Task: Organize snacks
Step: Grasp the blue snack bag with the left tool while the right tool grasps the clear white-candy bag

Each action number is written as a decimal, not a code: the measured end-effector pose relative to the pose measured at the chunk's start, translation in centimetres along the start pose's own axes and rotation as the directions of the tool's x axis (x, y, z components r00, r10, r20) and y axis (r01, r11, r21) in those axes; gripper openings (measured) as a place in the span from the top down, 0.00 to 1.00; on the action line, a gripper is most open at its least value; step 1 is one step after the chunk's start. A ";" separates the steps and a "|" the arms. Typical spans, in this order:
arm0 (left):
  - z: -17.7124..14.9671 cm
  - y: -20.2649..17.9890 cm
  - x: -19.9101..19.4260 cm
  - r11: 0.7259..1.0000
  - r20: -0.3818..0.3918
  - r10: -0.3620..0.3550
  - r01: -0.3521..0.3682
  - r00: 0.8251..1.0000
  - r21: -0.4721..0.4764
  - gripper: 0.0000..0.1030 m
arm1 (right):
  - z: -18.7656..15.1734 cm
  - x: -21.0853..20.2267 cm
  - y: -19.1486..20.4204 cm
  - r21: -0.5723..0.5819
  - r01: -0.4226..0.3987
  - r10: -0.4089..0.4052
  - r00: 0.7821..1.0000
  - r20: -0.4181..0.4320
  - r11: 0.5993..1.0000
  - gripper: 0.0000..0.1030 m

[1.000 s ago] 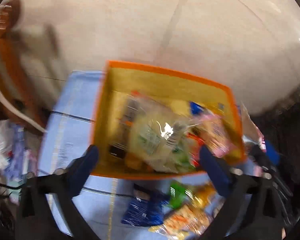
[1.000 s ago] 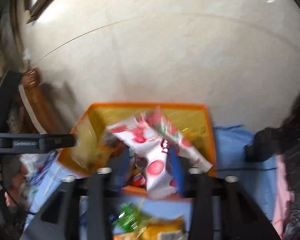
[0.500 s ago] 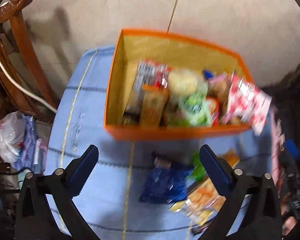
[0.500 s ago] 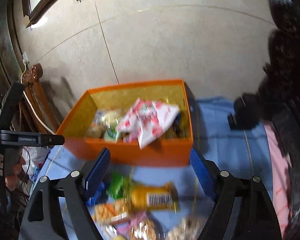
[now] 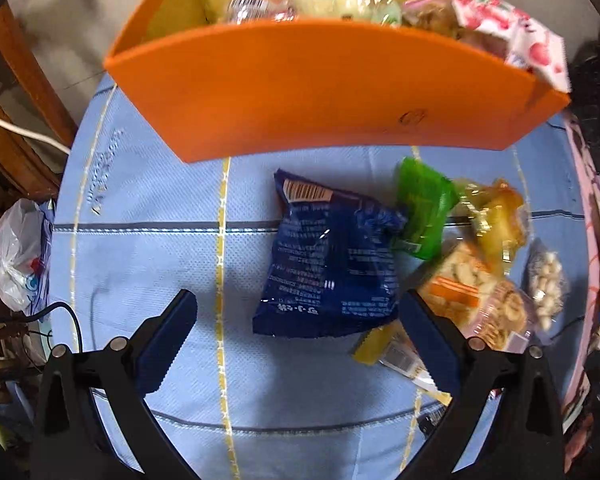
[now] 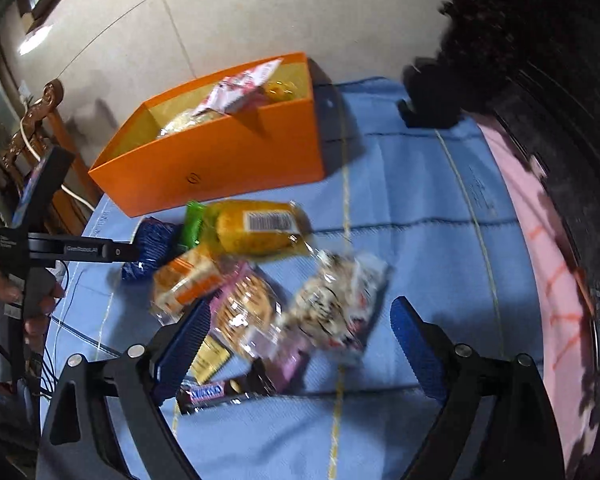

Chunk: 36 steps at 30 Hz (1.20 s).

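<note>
Snacks lay in a loose heap on the blue cloth point(image 5: 148, 248) in front of the orange box point(image 5: 324, 96), and more filled the box itself, a pink-and-white packet point(image 5: 512, 36) poking over its right end. In the left wrist view, the left gripper point(image 5: 296, 340) hung over the cloth with its jaws wide apart and nothing held; the dark blue bag point(image 5: 332, 256) lay flat between and just beyond its fingertips, not touched by them. Right of the bag came a green packet point(image 5: 424, 208), a yellow-wrapped cake point(image 5: 496, 216), an orange-striped pack of crackers point(image 5: 460, 284) and a small clear bag of white pieces point(image 5: 546, 276), all overlapping or touching. In the right wrist view, the right gripper point(image 6: 300, 340) had just been opening and stood spread wide and empty above the heap, a clear pack of speckled pieces point(image 6: 336, 304) lying between its fingers and a dark chocolate bar point(image 6: 220, 392) nearest its left finger. A hand point(image 6: 4, 292) at the far left edge gripped the other tool's handle.
</note>
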<state>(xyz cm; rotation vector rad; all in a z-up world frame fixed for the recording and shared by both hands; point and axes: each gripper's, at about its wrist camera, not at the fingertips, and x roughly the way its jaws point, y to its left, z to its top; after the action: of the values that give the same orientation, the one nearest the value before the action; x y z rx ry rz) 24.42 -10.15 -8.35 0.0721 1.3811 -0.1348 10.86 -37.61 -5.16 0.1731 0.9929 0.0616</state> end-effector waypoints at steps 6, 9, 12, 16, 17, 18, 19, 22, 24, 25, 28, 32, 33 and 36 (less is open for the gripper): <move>0.5 0.1 2.7 0.999 -0.045 -0.029 0.027 0.999 -0.043 0.04 | -0.9 0.0 -1.4 0.027 0.021 -0.020 1.000 -0.023 0.999 0.11; 0.8 -0.3 3.6 1.000 -0.053 -0.017 0.016 0.998 -0.021 0.04 | -1.0 0.4 -2.0 0.055 0.022 -0.020 0.999 -0.034 0.998 0.11; 0.7 -0.3 4.4 1.000 -0.050 -0.008 0.007 0.999 -0.013 0.05 | -0.8 1.1 -2.4 0.098 0.025 -0.020 0.999 -0.042 0.995 0.11; -0.1 0.1 3.6 0.999 0.007 -0.036 0.036 0.999 -0.005 0.38 | 0.1 2.9 -2.3 0.141 0.058 -0.049 0.996 -0.069 0.988 0.11; -0.4 0.4 3.4 0.999 0.009 -0.044 0.044 0.999 -0.001 0.43 | 0.4 3.4 -2.3 0.157 0.064 -0.053 0.996 -0.074 0.986 0.11; -0.8 0.6 3.2 0.999 0.010 -0.047 0.047 0.999 0.001 0.47 | 0.6 3.9 -2.3 0.171 0.063 -0.050 0.995 -0.080 0.983 0.11; -1.2 0.8 3.0 0.999 0.010 -0.047 0.047 0.999 0.000 0.49 | 1.0 4.6 -2.2 0.197 0.059 -0.042 0.995 -0.090 0.979 0.11; -2.8 1.9 2.6 0.999 0.002 -0.050 0.050 0.999 -0.021 0.51 | 1.6 6.4 -1.9 0.226 0.079 -0.053 0.992 -0.118 0.971 0.11; -4.0 3.1 2.4 0.997 -0.002 -0.060 0.060 0.998 -0.051 0.51 | 1.6 7.9 -1.6 0.220 0.125 -0.089 0.982 -0.168 0.967 0.11; -4.4 3.4 2.4 0.997 -0.002 -0.063 0.062 0.998 -0.055 0.51 | 1.5 8.7 -1.5 0.219 0.147 -0.103 0.975 -0.197 0.965 0.11; -5.3 4.3 2.2 0.994 -0.007 -0.070 0.069 0.998 -0.084 0.51 | 0.9 9.6 -1.5 0.233 0.138 -0.087 0.972 -0.216 0.963 0.21; -6.4 5.3 2.0 0.993 -0.018 -0.067 0.065 0.998 -0.102 0.51 | 1.1 9.1 -1.2 0.227 0.094 -0.044 0.975 -0.216 0.969 0.48; -6.6 5.5 1.9 0.992 -0.020 -0.070 0.067 0.997 -0.104 0.52 | 1.1 8.7 -1.1 0.218 0.095 -0.048 0.976 -0.212 0.971 0.51; -7.2 5.3 1.1 0.991 -0.014 -0.082 0.080 0.997 -0.107 0.53 | 0.8 6.7 -0.6 0.199 0.072 -0.039 0.985 -0.167 0.977 0.54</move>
<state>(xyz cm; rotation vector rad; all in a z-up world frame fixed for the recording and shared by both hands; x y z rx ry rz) 18.35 -3.99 -10.89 -0.0718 1.4073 -0.1283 15.21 -37.42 -10.40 0.3331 1.1667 -0.0795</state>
